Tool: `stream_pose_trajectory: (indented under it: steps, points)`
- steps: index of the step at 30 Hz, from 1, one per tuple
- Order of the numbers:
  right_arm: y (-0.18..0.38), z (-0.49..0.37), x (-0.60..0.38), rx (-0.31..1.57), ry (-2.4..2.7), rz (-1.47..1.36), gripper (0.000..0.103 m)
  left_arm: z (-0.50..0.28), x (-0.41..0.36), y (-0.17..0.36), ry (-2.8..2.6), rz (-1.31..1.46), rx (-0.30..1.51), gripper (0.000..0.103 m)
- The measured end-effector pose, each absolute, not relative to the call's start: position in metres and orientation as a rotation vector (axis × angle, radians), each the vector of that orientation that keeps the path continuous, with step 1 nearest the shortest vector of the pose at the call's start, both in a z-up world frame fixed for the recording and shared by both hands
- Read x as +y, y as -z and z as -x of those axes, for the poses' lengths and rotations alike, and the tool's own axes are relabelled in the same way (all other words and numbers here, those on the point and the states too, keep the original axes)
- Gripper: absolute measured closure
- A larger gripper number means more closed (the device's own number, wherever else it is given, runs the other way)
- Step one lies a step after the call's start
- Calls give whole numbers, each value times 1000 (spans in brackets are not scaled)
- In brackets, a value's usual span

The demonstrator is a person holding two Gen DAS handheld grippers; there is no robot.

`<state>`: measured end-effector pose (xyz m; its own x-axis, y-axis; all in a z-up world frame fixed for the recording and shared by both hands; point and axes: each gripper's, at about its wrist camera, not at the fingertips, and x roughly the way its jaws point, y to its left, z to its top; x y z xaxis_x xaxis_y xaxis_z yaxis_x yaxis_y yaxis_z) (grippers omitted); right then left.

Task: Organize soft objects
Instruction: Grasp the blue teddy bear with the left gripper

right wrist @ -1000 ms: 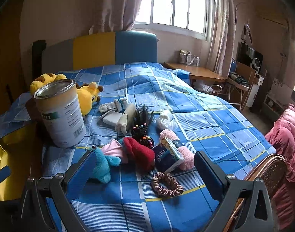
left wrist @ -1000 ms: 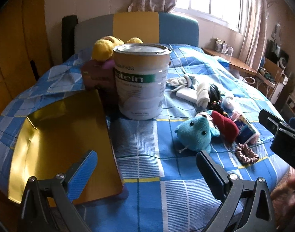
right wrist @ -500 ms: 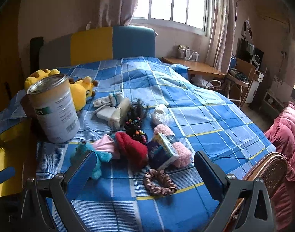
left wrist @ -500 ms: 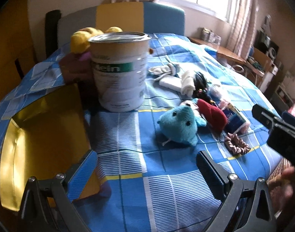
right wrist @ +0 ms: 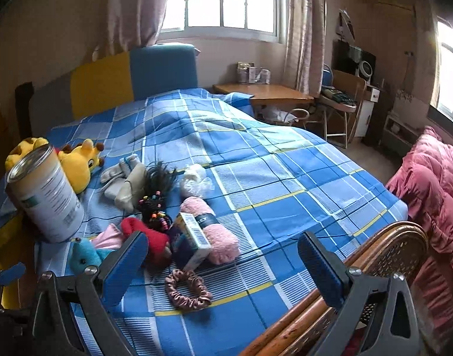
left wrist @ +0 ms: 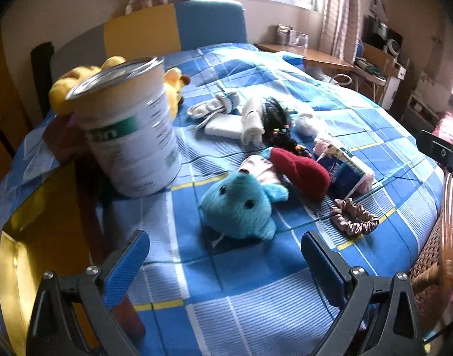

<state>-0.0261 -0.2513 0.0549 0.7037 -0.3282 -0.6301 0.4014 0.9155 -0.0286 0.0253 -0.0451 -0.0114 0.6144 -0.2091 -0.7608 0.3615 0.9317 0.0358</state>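
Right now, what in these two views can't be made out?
- Tin, left wrist view: label blurred, unreadable.
- Yellow plush, both views: partly hidden behind the tin.
- Gold tray, left view: cut off by the edge and the left tongs.
- Blue plush, right view: partly behind the right tongs.

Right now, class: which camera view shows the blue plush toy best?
The left wrist view: the blue plush toy lies whole and central, both eyes showing. In the right wrist view, the right gripper's finger partly hides it.
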Motion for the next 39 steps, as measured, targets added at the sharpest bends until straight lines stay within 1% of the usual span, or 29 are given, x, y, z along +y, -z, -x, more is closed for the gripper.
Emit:
stream_pose_trajectory:
  steps: [6, 8, 10, 12, 15, 16, 22, 24, 25, 26, 27, 33, 34, 39]
  points:
    - [-46, 23, -263, 696, 382, -178, 0, -41, -64, 12, 381, -220, 849, 2]
    - [-42, 21, -265, 702, 371, -195, 0, -49, -70, 15, 406, -234, 857, 7]
    - [-39, 19, -267, 708, 370, -209, 0, -57, -77, 20, 433, -250, 864, 7]
    - [-37, 17, -270, 710, 366, -229, 0, -65, -83, 26, 458, -261, 876, 11]
    - [-35, 15, -274, 715, 353, -253, 0, -80, -89, 36, 509, -274, 897, 19]
    - [-35, 14, -274, 712, 351, -256, 0, -85, -92, 40, 523, -287, 906, 23]
    - [-30, 11, -280, 728, 331, -310, 1, -109, -105, 57, 586, -320, 922, 23]
    - [-29, 11, -281, 731, 325, -322, 3, -116, -108, 62, 591, -330, 936, 30]
    - [-28, 10, -282, 733, 323, -329, 4, -117, -108, 64, 594, -338, 938, 41]
    - [-28, 10, -283, 735, 321, -336, 5, -117, -108, 65, 595, -341, 937, 64]
    - [-27, 11, -283, 735, 321, -339, 6, -117, -104, 64, 595, -329, 934, 68]
    - [-26, 10, -281, 742, 321, -328, 10, -104, -75, 56, 604, -220, 938, 74]
    - [-26, 9, -279, 744, 321, -316, 11, -101, -72, 55, 602, -210, 935, 77]
    - [-26, 6, -274, 764, 310, -275, 13, -77, -51, 42, 602, -119, 930, 77]
